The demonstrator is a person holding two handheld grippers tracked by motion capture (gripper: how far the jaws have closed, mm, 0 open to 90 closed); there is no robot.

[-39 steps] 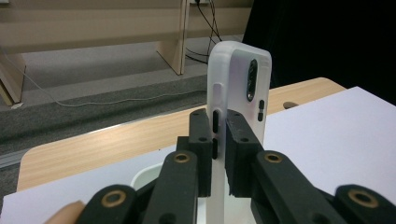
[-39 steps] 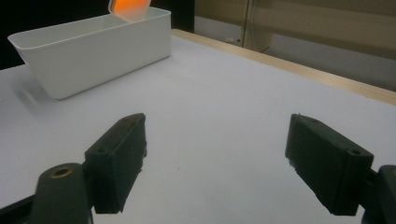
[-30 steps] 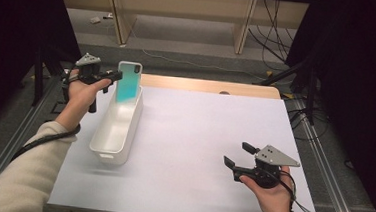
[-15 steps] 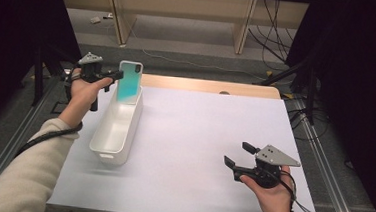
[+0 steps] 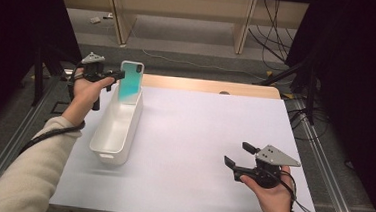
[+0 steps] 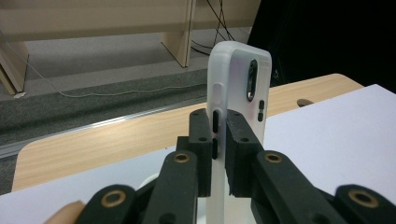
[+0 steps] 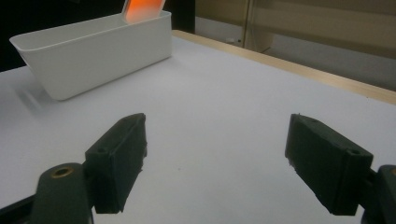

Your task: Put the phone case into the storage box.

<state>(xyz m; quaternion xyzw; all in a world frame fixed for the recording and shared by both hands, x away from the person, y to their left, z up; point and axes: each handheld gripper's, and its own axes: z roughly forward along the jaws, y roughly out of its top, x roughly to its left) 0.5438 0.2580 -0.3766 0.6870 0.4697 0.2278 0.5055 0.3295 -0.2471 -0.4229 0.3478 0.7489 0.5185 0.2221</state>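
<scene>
From above, the left gripper clamps a phone upright over the far end of the bin; the right gripper hovers well right of the bin, jaws apart. In the left gripper view the pads pinch the phone's edge. In the right gripper view the bin lies far left beyond the spread, empty jaws.

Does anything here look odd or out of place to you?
Only one thing: a phone case stands upright at the far end of the white bin, not lying down. It looks teal from above, orange in the right gripper view. The left gripper pinches its edge. Nothing looks spilled or damaged.
</scene>
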